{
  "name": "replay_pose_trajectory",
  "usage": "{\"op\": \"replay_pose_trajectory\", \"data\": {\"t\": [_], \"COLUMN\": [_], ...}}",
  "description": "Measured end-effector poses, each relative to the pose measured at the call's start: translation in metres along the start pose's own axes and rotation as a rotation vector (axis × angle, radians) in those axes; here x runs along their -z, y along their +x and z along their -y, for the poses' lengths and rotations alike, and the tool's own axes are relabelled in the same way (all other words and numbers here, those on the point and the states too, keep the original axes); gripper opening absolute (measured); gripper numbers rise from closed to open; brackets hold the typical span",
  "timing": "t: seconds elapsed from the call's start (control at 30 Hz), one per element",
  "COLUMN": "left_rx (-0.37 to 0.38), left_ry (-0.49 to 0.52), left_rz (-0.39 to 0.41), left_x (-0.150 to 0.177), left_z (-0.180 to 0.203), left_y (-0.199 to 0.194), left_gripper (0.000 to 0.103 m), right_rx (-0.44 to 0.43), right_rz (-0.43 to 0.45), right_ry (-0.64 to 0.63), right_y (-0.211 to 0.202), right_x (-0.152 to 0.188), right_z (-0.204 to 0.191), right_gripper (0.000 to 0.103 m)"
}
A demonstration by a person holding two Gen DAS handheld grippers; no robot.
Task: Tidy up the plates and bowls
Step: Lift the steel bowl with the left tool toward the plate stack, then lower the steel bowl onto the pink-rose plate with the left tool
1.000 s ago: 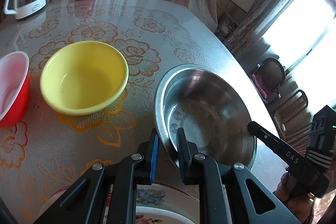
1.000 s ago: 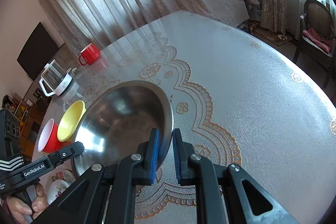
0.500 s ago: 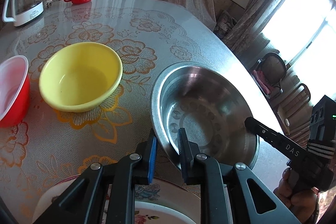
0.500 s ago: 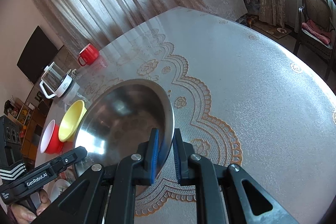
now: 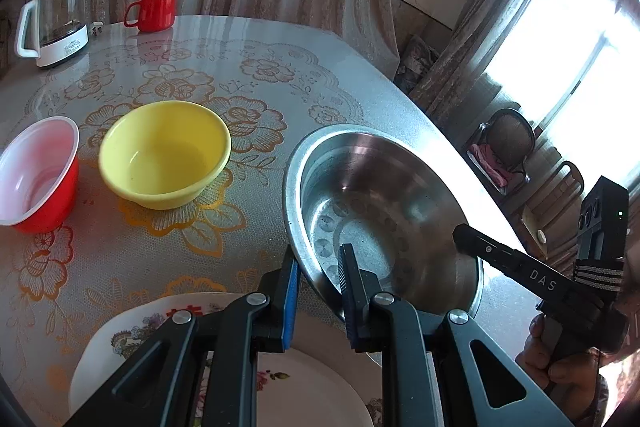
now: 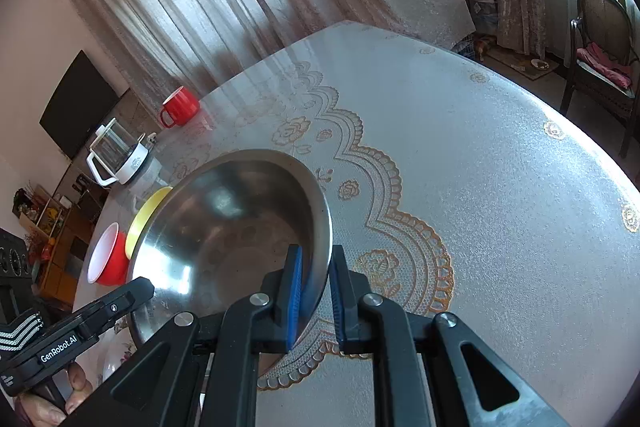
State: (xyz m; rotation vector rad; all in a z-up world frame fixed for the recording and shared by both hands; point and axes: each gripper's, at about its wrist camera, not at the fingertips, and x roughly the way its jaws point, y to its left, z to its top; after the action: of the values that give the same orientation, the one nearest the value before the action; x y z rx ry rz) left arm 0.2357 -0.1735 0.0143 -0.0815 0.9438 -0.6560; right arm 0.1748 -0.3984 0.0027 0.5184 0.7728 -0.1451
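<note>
A large steel bowl (image 5: pixel 384 203) is held by both grippers, lifted and tilted over the table. My left gripper (image 5: pixel 318 279) is shut on its near-left rim. My right gripper (image 6: pixel 316 279) is shut on its right rim; the bowl also shows in the right wrist view (image 6: pixel 240 227). A yellow bowl (image 5: pixel 164 151) and a red bowl with a white inside (image 5: pixel 38 171) stand on the table to the left. A floral plate (image 5: pixel 304 367) lies just under my left gripper.
A red mug (image 5: pixel 154 11) and a glass kettle (image 5: pixel 56 23) stand at the table's far edge. The table's right edge drops off near a chair (image 5: pixel 508 147). The lace-patterned tablecloth (image 6: pixel 460 155) spreads to the right.
The steel bowl has risen and tilted a little between both grippers. More of the floral plate shows under my left gripper. Both grips are unchanged.
</note>
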Motion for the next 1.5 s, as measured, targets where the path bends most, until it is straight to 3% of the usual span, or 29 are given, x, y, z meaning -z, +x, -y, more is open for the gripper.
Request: {"op": "replay_pose_trajectory", "data": {"t": [0.73, 1.13, 1.5], "left_rx": [0.002, -0.006, -0.005], "left_ry": [0.010, 0.001, -0.087], "left_rz": [0.132, 0.178, 0.192], "left_x": [0.020, 0.047, 0.089], "left_z": [-0.001, -0.011, -0.045], "left_y": [-0.074, -0.110, -0.140], "left_gripper": [0.019, 0.019, 0.020], "right_rx": [-0.053, -0.103, -0.172], "right_rz": [0.047, 0.034, 0.000], "right_ry": [-0.064, -0.085, -0.136], "right_y": [-0.043, -0.054, -0.062], "right_x": [0.017, 0.040, 0.066], "right_z": [-0.033, -0.053, -0.081], "right_gripper": [0.012, 0.013, 0.013]}}
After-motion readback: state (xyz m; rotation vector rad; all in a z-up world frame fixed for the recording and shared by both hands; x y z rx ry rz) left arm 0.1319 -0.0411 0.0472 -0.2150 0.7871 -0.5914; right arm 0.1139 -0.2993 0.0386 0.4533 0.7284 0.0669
